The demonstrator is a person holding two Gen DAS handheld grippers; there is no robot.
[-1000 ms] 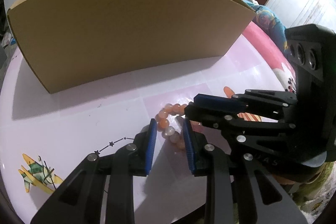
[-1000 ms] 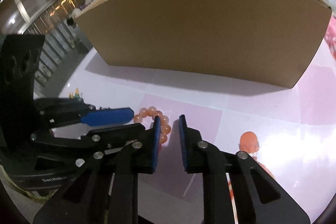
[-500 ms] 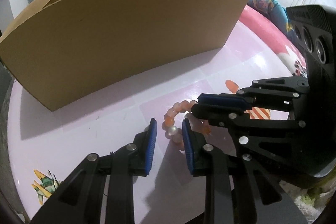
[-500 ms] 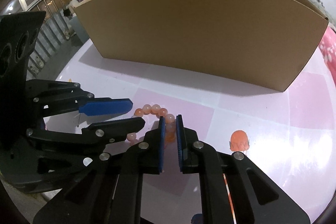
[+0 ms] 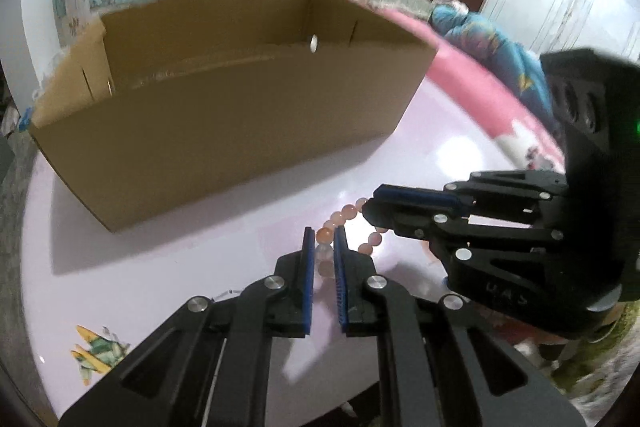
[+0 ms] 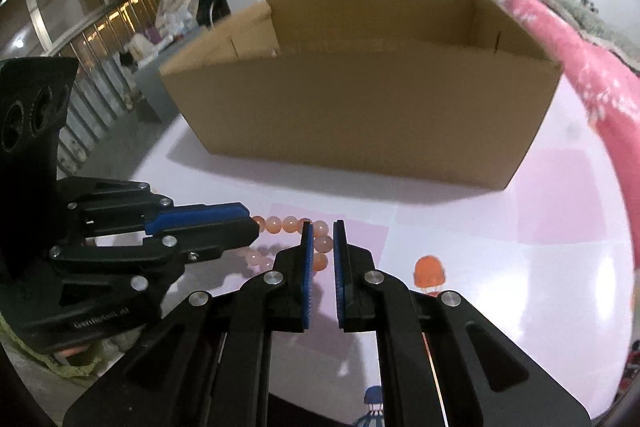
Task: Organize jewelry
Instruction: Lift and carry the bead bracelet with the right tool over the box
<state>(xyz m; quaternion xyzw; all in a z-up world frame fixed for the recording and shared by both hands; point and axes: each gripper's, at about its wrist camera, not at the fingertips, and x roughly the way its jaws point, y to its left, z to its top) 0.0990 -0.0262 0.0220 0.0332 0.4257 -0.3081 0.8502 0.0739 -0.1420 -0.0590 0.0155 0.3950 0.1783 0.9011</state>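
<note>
A bracelet of orange-pink beads (image 5: pixel 349 213) hangs between my two grippers just above the pink table (image 5: pixel 160 267). My left gripper (image 5: pixel 322 231) has its blue pads pressed on beads at the bracelet's left side, the jaws closing tight. In the same view my right gripper (image 5: pixel 374 203) reaches in from the right and pinches the far side. From the right wrist, the right gripper (image 6: pixel 322 227) is shut on beads of the bracelet (image 6: pixel 280 225), and the left gripper (image 6: pixel 250 225) comes in from the left. An open cardboard box (image 5: pixel 240 115) stands behind.
The cardboard box (image 6: pixel 360 115) has tall walls and its inside bottom is hidden. A pink blanket (image 6: pixel 592 87) borders the table on the right. An orange sticker (image 6: pixel 430 269) and an aeroplane sticker (image 5: pixel 96 351) are printed on the tabletop.
Both grippers closed on the bracelet and rose with it; the left jaws were wide a moment ago. The box's open top now shows in both views.
</note>
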